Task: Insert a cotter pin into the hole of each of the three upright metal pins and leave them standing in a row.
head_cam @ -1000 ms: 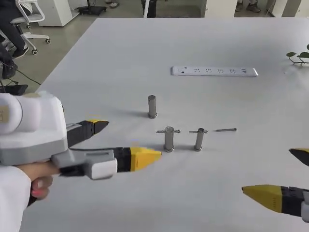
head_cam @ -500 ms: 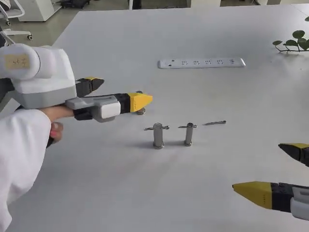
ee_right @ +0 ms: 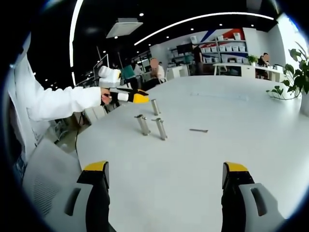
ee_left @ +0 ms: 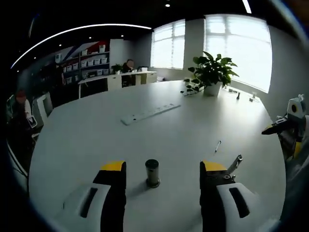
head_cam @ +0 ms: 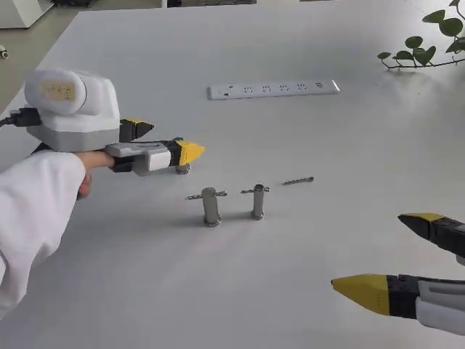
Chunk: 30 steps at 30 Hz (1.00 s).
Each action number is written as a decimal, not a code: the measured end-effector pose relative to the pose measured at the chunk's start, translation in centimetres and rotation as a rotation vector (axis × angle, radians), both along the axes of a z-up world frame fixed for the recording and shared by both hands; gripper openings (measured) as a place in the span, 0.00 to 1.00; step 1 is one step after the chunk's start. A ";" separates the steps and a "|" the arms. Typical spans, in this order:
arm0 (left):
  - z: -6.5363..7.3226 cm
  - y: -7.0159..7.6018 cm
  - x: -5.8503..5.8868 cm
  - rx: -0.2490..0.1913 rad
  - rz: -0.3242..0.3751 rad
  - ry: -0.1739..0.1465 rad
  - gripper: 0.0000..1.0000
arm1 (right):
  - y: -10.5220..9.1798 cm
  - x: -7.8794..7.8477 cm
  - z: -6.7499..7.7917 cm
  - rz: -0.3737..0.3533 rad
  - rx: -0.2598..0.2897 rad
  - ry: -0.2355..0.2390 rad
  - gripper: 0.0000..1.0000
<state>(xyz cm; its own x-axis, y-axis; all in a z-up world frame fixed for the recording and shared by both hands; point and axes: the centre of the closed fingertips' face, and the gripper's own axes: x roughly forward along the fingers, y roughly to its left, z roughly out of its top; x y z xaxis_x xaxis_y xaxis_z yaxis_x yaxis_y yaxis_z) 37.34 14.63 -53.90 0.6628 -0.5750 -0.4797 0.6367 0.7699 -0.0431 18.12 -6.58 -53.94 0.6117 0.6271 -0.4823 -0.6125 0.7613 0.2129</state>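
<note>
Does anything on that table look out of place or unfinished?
One metal pin stands apart, behind the other two, with nothing through its top. A loose cotter pin lies flat to the right of that pair.

In the head view the near jaw of the left tool (head_cam: 174,139) covers most of the bare metal pin (head_cam: 182,169); just its foot shows below the yellow tip. The right tool (head_cam: 368,251) is cut off by the right and bottom edges, and the plant (head_cam: 434,15) by the far right corner. In the left gripper view a jaw hides the lower part of a pinned metal pin (ee_left: 235,163). The loose cotter pin (head_cam: 298,180) is too small to tell its ends apart.
</note>
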 end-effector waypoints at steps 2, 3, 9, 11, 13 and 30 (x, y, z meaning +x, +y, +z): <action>-0.7 0.0 0.3 0.004 0.006 0.015 0.56 | 0.0 0.0 0.0 -0.002 0.002 0.002 0.96; -1.1 -0.1 0.5 0.016 0.005 0.019 0.54 | 0.1 0.1 -0.1 -0.003 0.004 0.004 0.96; -2.3 0.0 1.0 0.055 0.023 0.035 0.41 | 0.3 -0.3 -0.3 0.012 0.004 0.015 0.96; -2.5 0.0 1.1 0.063 0.027 0.034 0.39 | 0.3 -0.3 -0.3 0.007 0.011 0.020 0.96; -2.8 -0.1 1.4 0.085 0.032 0.027 0.37 | 0.3 -0.5 -0.5 0.006 0.009 0.026 0.95; -3.5 -0.3 2.7 0.094 0.089 0.018 0.13 | 0.0 -0.8 -0.6 -0.003 0.026 0.036 0.95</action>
